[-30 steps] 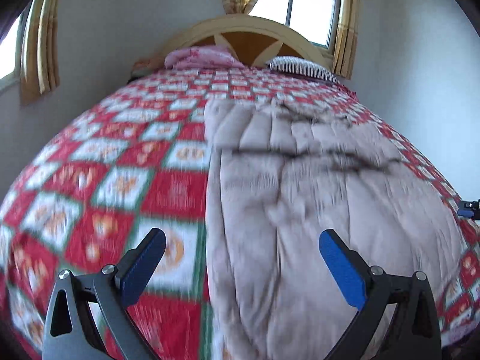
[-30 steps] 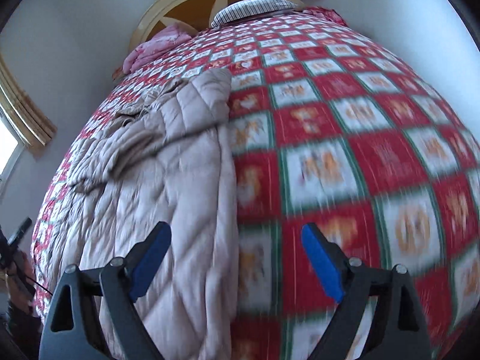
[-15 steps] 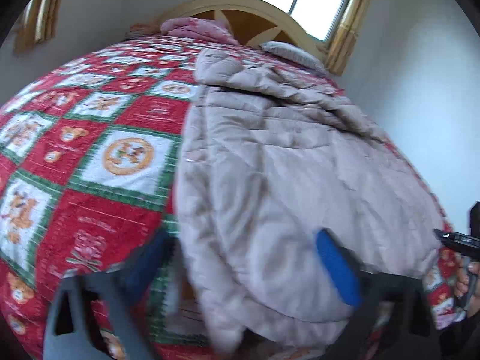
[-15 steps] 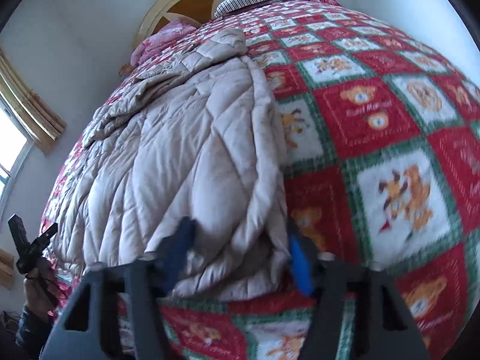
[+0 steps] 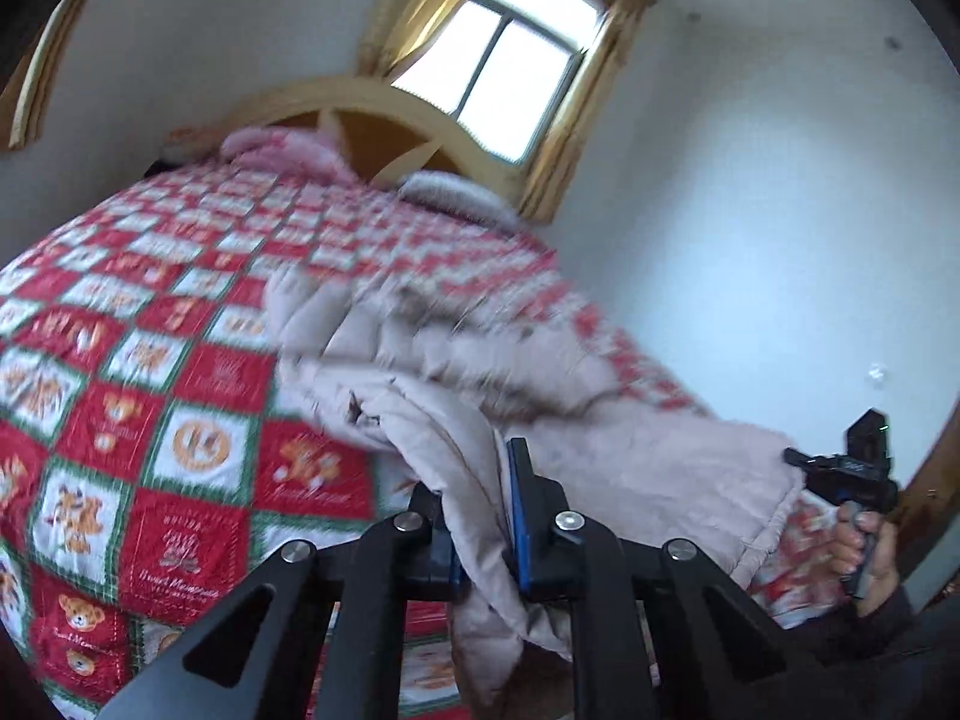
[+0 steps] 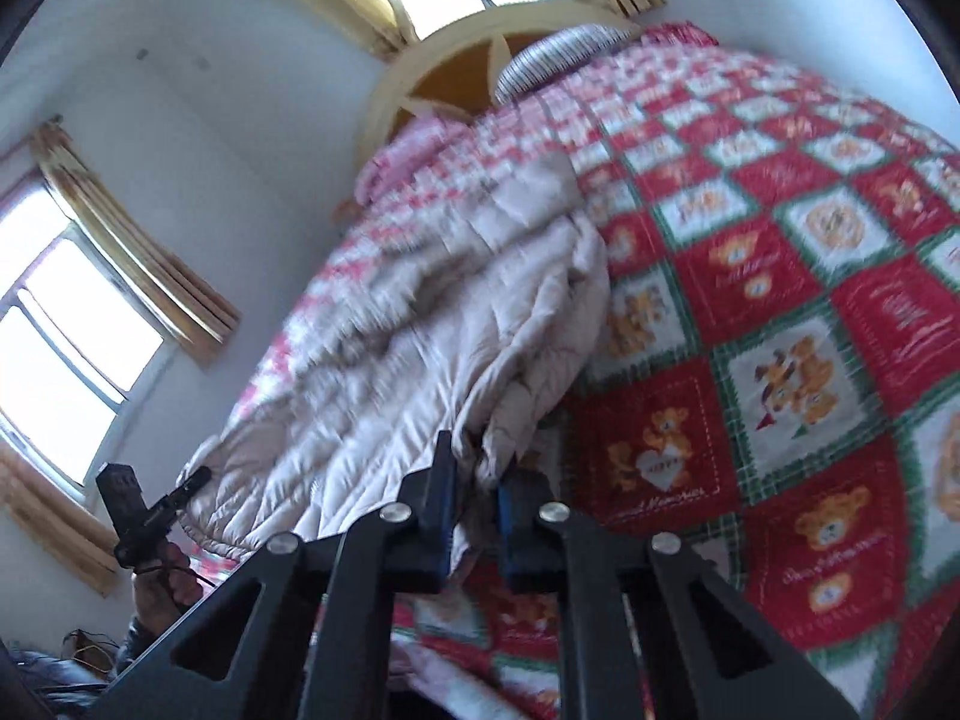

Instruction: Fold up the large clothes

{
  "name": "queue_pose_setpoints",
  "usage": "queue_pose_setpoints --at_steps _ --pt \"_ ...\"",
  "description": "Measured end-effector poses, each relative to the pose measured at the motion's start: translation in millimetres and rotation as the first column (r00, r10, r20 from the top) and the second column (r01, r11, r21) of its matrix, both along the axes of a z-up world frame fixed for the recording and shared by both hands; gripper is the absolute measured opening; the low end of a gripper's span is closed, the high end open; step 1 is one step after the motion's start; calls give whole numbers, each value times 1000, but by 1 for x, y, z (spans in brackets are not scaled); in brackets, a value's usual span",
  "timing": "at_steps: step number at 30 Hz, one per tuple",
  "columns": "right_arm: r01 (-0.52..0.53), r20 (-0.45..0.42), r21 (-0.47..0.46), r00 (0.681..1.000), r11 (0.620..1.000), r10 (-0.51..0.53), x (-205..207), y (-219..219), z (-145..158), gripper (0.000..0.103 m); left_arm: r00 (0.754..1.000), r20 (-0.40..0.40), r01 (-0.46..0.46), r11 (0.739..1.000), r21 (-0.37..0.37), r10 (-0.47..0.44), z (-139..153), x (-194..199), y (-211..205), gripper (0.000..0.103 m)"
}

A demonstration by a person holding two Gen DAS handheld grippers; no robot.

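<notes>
Red patchwork bedspread (image 5: 198,372), beige padded coat (image 5: 432,420) on it, both grippers' jaws closing, pinching its hem

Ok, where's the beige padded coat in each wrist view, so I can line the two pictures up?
Left wrist: beige padded coat runs from centre to lower right, its hem pinched in the left gripper.
Right wrist: coat lies centre-left, hem pinched in the right gripper.
Shared landmark: the arched wooden headboard at the top.
</notes>
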State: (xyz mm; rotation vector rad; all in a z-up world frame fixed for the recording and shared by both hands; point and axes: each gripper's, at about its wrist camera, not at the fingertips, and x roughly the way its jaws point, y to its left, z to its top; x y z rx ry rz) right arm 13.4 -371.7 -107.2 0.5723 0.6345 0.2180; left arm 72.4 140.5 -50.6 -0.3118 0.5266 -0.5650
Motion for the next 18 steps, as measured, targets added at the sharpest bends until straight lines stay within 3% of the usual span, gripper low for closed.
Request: queue_pose_setpoints --at_steps 2,6,10,14,18 --pt "8 57 15 998 1000 -9 -18 -3 20 14 999 31 35 998 -47 -34 23 -14 0 11" --pt "16 165 40 986 999 -22 -50 -6 62 13 992 100 77 996 -48 -72 52 -38 -3 11" --pt "16 281 41 959 999 -27 -78 -4 103 13 994 95 58 996 -69 -52 56 -31 10 11" --pt "-16 321 65 947 998 -6 -73 -1 116 13 999 26 48 993 -106 -45 47 3 23 11" --pt "-22 310 55 951 998 4 -27 4 123 13 997 -52 53 992 -115 -59 37 64 19 12"
